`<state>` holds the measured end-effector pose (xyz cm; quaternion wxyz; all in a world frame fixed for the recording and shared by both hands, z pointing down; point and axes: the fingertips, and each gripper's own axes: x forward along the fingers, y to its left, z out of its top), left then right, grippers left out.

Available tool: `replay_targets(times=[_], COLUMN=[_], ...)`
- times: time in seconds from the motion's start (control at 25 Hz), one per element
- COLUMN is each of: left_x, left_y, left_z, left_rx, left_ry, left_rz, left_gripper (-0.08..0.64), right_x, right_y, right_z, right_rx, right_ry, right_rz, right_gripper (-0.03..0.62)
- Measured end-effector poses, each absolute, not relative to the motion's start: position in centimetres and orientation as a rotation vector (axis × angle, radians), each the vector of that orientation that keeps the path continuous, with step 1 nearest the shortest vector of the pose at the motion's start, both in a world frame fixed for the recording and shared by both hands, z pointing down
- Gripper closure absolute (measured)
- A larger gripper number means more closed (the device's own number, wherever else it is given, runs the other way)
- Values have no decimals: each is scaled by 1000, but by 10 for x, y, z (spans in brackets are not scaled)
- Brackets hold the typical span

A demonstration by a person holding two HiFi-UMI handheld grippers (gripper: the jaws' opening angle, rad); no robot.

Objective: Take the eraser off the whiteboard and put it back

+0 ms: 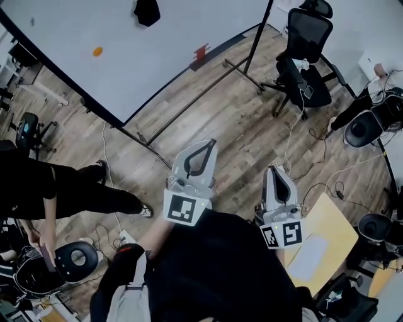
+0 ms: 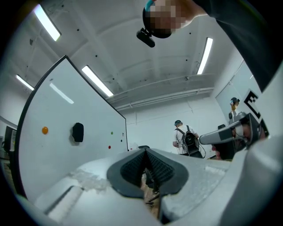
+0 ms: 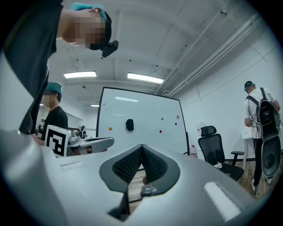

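The black eraser [image 1: 146, 11] sticks to the whiteboard [image 1: 75, 38] at the far top of the head view, well beyond both grippers. My left gripper [image 1: 201, 149] and right gripper [image 1: 277, 171] are held side by side over the wood floor, both pointing toward the board. In the left gripper view the eraser [image 2: 78, 132] hangs on the board to the left of my left gripper [image 2: 146, 152], whose jaws are shut and empty. Seen in the right gripper view, the eraser [image 3: 129, 124] sits on the board straight ahead, above my right gripper [image 3: 142, 148], shut and empty.
An orange magnet [image 1: 97, 51] and small coloured dots mark the board. The board's stand legs [image 1: 189, 107] cross the floor ahead. Black office chairs [image 1: 305, 60] stand at the right, cables trail nearby, a person in black [image 1: 69, 188] stands at the left, and another with a backpack [image 3: 263, 119] at the right.
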<state>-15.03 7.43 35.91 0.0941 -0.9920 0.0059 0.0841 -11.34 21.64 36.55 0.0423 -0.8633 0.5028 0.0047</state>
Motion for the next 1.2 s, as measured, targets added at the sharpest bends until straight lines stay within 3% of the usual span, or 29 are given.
replay_targets(times=[0.6, 1.2], left_x=[-122, -88], left_y=[22, -69], left_z=[365, 364], left_rx=[-2960, -2920], left_ry=[102, 514], left_rz=[211, 158], left_gripper=[557, 557], right_x=[-80, -3], right_y=[155, 42], right_z=[367, 362], right_rx=[-2600, -2332], right_ry=[1646, 1988], right_rz=[18, -12], right_gripper=[591, 591])
